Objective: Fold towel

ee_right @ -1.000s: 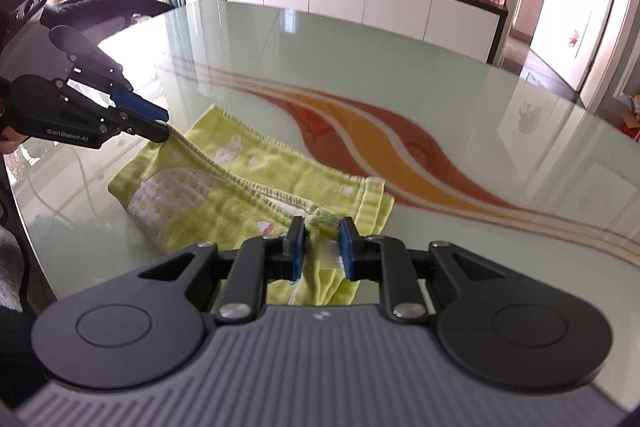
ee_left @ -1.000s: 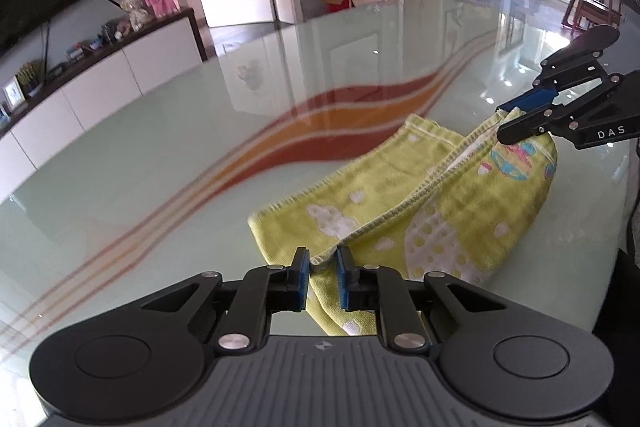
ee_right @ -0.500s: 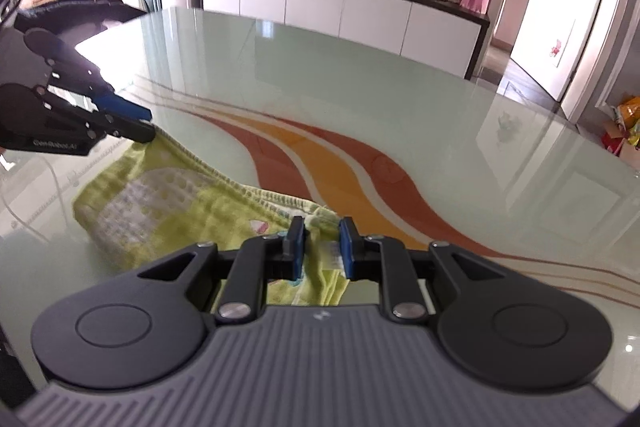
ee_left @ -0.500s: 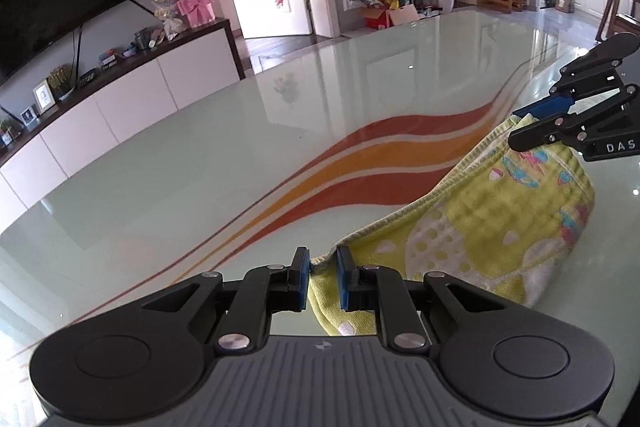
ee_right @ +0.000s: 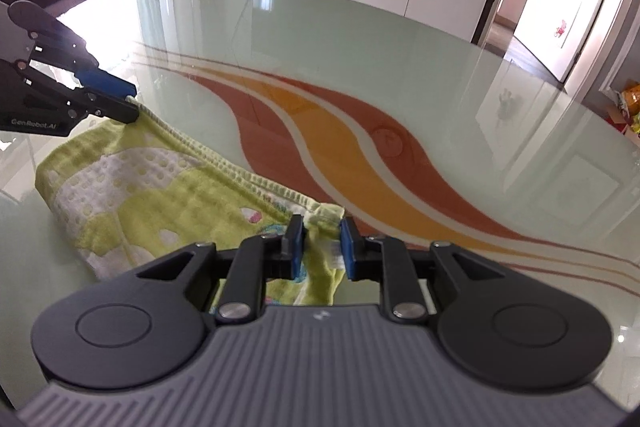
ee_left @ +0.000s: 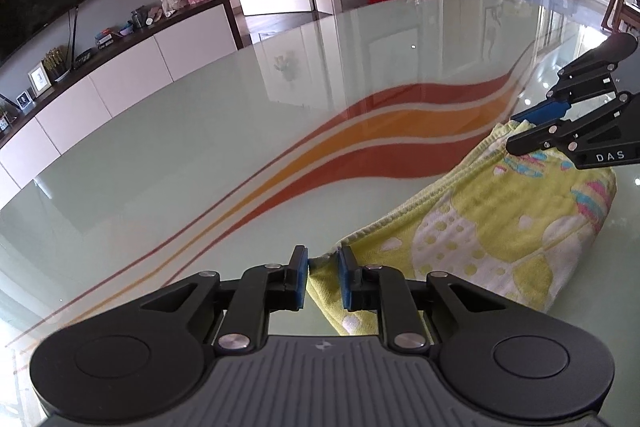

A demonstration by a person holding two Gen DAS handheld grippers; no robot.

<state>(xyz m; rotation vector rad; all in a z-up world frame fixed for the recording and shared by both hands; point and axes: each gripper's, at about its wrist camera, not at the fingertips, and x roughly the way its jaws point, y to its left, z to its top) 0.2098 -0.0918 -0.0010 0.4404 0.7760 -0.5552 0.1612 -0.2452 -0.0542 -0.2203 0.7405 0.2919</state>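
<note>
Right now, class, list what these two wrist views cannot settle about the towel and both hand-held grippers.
- Left wrist view: the towel's near end is hidden behind the left hand-held gripper body.
- Left wrist view: the right hand-held gripper is cut off by the frame edge.
- Right wrist view: how many towel layers sit between its pads cannot be made out.
- Neither view shows the person's hands.

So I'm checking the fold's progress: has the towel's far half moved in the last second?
Yes. The towel lay spread across the table's red stripes; now it is doubled up on the near side of them.
</note>
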